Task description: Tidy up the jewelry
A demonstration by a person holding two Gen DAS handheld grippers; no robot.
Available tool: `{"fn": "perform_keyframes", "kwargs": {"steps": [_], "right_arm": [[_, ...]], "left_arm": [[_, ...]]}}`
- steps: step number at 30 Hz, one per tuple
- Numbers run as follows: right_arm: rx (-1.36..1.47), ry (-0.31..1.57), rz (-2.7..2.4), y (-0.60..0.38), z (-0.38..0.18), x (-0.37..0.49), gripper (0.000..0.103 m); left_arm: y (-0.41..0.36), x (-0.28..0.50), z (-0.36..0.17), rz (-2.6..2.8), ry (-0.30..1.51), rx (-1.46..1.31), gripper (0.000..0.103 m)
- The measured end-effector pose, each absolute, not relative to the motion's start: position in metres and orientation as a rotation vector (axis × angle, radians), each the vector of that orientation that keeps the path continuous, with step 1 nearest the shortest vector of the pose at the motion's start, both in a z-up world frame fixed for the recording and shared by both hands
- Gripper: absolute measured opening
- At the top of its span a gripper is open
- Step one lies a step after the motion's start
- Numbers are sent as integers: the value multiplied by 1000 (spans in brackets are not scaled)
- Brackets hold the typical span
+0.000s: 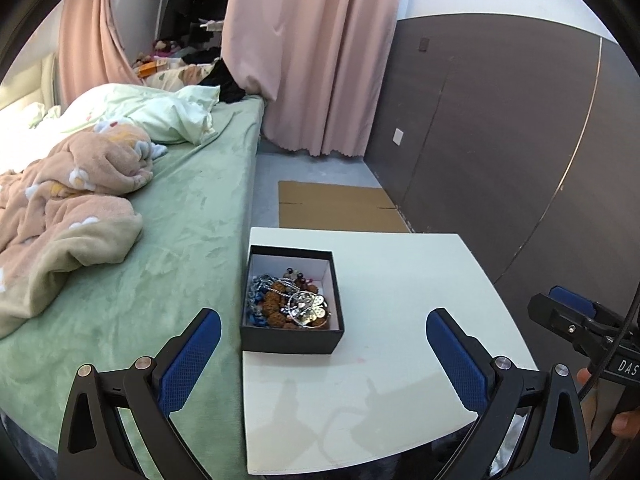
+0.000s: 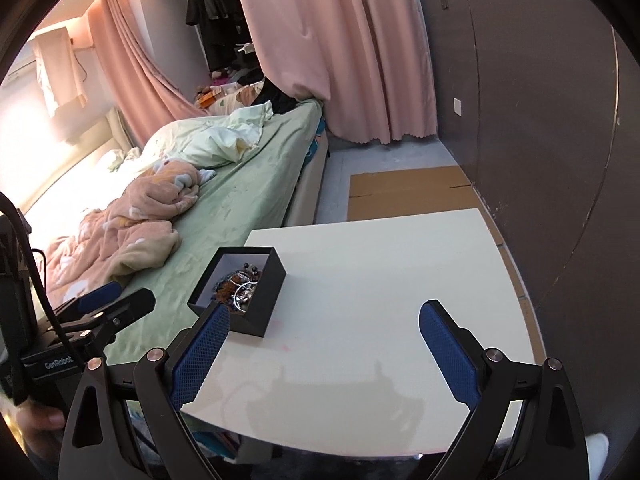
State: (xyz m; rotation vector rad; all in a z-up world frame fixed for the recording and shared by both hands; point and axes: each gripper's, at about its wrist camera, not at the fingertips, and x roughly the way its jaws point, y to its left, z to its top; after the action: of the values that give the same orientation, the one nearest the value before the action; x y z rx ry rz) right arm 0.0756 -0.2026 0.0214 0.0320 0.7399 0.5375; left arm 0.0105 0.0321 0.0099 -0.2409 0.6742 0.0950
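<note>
A bed flanks the white table, cardboard beyond. The jewelry box sits ahead of the left claw, left of the right claw; both gape empty.

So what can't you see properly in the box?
- Left wrist view: the jewelry in the black box is tangled; the pieces underneath are hidden.
- Right wrist view: the right hand-held gripper finger covers the box's near corner, and its wall hides more.

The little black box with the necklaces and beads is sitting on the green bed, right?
Not quite. The black box of necklaces and beads sits on the white table, near its edge beside the green bed. The left wrist view shows this.
</note>
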Motion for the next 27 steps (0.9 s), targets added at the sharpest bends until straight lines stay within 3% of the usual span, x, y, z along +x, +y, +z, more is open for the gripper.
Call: {"fn": "perform_keyframes", "kwargs": {"steps": [27], "right_arm": [[62, 746, 497, -212, 27, 74, 96]], "left_arm": [[35, 8, 12, 95, 657, -253, 102]]}}
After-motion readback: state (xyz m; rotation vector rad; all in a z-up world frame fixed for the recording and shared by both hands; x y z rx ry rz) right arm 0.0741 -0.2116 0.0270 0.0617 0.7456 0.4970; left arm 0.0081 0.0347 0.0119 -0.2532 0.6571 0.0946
